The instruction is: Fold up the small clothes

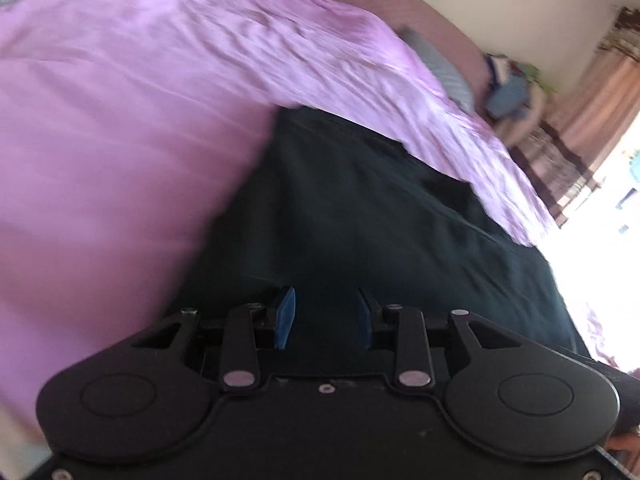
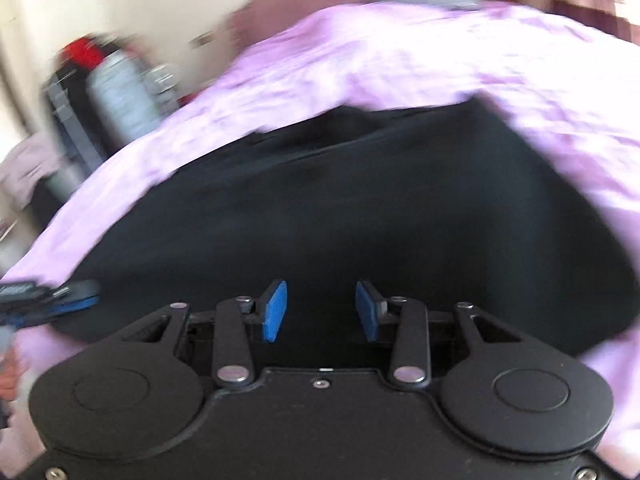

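Left claw (image 1: 326,318) and right claw (image 2: 321,311): both parted, empty, above dark garment (image 2: 340,208) on lilac bedsheet (image 1: 120,120). Soft, light, limp fabric, likely to sag. Pinch at near hem corners.

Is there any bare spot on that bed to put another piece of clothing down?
Yes: bare pink sheet left of the dark garment, and more sheet beyond it toward the headboard. The far corner by the grey pillow is crowded.

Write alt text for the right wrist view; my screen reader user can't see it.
An open right gripper with blue fingers hangs over a dark garment lying on a pink sheet. The left gripper shows at the left edge; the image is blurred.
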`<state>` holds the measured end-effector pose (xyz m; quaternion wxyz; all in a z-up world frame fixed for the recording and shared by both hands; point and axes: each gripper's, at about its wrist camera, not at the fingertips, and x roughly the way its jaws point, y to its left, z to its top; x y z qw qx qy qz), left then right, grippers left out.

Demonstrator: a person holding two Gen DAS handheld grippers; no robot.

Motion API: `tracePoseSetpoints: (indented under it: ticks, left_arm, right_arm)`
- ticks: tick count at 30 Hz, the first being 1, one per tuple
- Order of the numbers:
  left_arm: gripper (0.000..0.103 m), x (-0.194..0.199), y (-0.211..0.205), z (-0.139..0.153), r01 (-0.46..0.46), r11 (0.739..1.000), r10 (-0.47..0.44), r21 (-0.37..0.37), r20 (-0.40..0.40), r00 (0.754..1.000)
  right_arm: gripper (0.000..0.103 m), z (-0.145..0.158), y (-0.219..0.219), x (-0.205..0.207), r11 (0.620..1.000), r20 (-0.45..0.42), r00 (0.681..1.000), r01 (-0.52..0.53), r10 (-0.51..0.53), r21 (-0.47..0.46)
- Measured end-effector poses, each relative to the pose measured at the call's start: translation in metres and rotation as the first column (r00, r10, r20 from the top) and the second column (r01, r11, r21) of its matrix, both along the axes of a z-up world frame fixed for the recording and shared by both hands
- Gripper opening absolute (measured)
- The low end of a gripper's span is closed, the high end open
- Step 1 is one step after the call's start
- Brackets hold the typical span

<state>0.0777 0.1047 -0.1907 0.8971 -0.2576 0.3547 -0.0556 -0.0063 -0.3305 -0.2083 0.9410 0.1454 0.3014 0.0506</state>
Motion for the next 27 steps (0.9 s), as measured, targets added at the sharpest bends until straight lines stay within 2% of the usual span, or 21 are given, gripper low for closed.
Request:
tracePoseSetpoints:
  ticks: [3, 7, 9, 11, 13, 15, 17, 18, 21, 23, 25, 27]
  left_arm:
    - [0.035, -0.01, 0.022, -0.007, -0.028, 0.999, 0.028, -0.022, -0.006, 1.0]
    - [0.035, -0.014, 0.026, -0.007, -0.033, 0.999, 0.033, -0.005, 0.001, 0.999]
    - [0.035, -0.013, 0.022, -0.009, -0.032, 0.999, 0.032, 0.017, 0.006, 0.999]
    - [0.033, -0.009, 0.02, -0.008, -0.044, 0.999, 0.044, 0.007, -0.008, 0.999]
    - [0.032, -0.011, 0.019, 0.007, -0.043, 0.999, 0.043, 0.026, 0.004, 0.999]
    - [0.04, -0.012, 0.012, 0.03, -0.024, 0.998, 0.02, 0.055, 0.063, 0.998]
    - [0.044, -0.01, 0.004, 0.048, 0.01, 0.998, -0.018, 0.067, 0.12, 0.993]
    - [0.045, -0.007, 0.0, 0.053, 0.023, 0.997, -0.032, 0.071, 0.135, 0.99]
    - [0.046, 0.007, -0.003, 0.053, 0.035, 0.998, -0.041, 0.048, 0.132, 0.99]
    - [0.046, 0.017, -0.002, 0.044, 0.021, 0.999, -0.025, 0.034, 0.109, 0.994]
    - [0.046, 0.026, 0.004, 0.032, -0.01, 1.0, 0.009, 0.012, 0.069, 0.998]
    - [0.046, 0.029, 0.011, 0.018, -0.037, 0.999, 0.037, -0.031, 0.022, 0.999]
  right_arm:
    - [0.038, -0.004, -0.043, -0.016, 0.993, -0.01, 0.993, 0.115, -0.116, -0.009]
    - [0.037, -0.013, -0.072, -0.025, 0.985, -0.037, 0.986, 0.165, -0.163, 0.053]
    - [0.037, -0.016, -0.068, -0.023, 0.984, -0.041, 0.985, 0.172, -0.17, 0.048]
    - [0.041, -0.017, -0.058, -0.019, 0.985, -0.05, 0.984, 0.173, -0.172, 0.004]
    - [0.045, -0.009, -0.05, -0.013, 0.982, -0.07, 0.98, 0.184, -0.186, -0.035]
    - [0.047, 0.013, -0.039, -0.012, 0.976, -0.058, 0.975, 0.214, -0.216, -0.042]
    - [0.049, 0.033, -0.026, -0.018, 0.982, 0.011, 0.982, 0.189, -0.19, 0.015]
    - [0.053, 0.044, -0.014, -0.012, 0.988, 0.037, 0.988, 0.148, -0.15, 0.04]
    - [0.054, 0.064, 0.023, 0.025, 0.998, 0.074, 0.997, 0.023, -0.027, 0.054]
    - [0.055, 0.069, 0.042, 0.061, 0.989, 0.088, 0.994, -0.072, 0.061, 0.129]
    - [0.055, 0.067, 0.057, 0.106, 0.973, 0.079, 0.993, -0.104, 0.09, 0.205]
    - [0.055, 0.061, 0.07, 0.153, 0.967, 0.038, 0.997, -0.077, 0.07, 0.244]
